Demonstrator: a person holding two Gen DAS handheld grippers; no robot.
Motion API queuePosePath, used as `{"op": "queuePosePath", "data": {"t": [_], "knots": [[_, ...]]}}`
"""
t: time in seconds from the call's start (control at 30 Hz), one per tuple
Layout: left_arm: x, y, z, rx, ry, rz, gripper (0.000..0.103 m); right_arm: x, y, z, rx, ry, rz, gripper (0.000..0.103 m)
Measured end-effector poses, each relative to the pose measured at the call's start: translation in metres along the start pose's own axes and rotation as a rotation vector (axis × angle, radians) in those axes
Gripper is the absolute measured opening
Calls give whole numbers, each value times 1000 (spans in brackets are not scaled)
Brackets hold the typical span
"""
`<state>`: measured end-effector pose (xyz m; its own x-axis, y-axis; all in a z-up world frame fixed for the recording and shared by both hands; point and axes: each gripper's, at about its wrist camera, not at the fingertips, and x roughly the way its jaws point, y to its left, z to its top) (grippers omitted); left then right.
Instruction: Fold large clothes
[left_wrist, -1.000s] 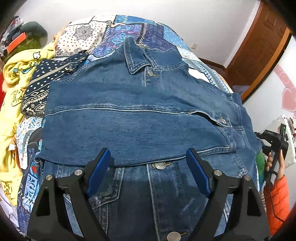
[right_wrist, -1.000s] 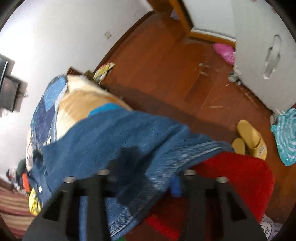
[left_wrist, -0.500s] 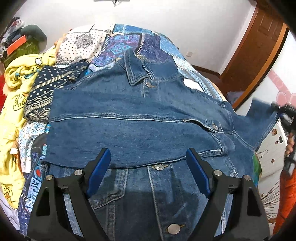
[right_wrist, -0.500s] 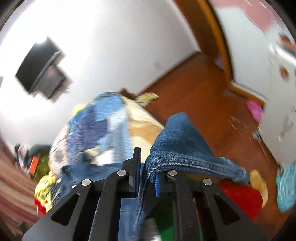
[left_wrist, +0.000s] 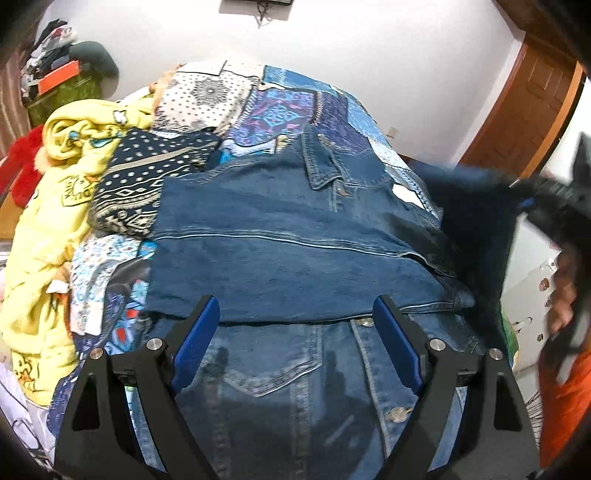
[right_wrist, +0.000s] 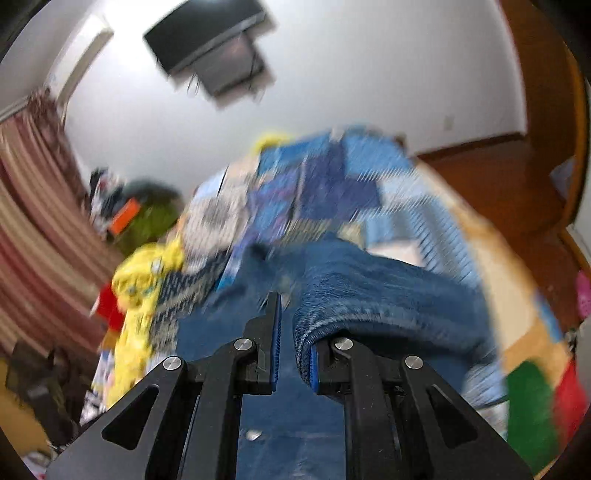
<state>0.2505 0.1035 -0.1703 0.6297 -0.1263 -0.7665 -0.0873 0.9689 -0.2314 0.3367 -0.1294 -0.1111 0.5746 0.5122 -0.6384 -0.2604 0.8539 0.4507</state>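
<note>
Two claws work one denim jacket (left_wrist: 280, 258) spread on the bed (left_wrist: 295, 107). Left claw (left_wrist: 295, 354) hangs released above its front, body stretching toward twelve o'clock. Right claw (right_wrist: 293, 350) is clenched on a sleeve (right_wrist: 369, 295), draping toward two o'clock.

Home bedroom, patchwork-covered bed (left_wrist: 288, 110), wall-mounted TV (right_wrist: 210, 48), striped curtains (right_wrist: 33, 221), wooden door (left_wrist: 532, 107)

Even indoor light; left view sharp with bowed fisheye edges, right view smeared by motion blur
</note>
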Motion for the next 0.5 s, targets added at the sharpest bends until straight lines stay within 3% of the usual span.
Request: {"op": "queuePosePath", "data": {"t": [0.17, 0.23, 0.5], "knots": [[-6, 16, -6, -22, 2, 23, 86, 66, 16, -50, -42, 200, -18, 11], [-6, 18, -8, -19, 5, 35, 86, 75, 18, -64, -54, 241, -36, 12], [1, -3, 1, 36, 12, 44, 86, 68, -8, -93, -13, 408, 13, 16]]}}
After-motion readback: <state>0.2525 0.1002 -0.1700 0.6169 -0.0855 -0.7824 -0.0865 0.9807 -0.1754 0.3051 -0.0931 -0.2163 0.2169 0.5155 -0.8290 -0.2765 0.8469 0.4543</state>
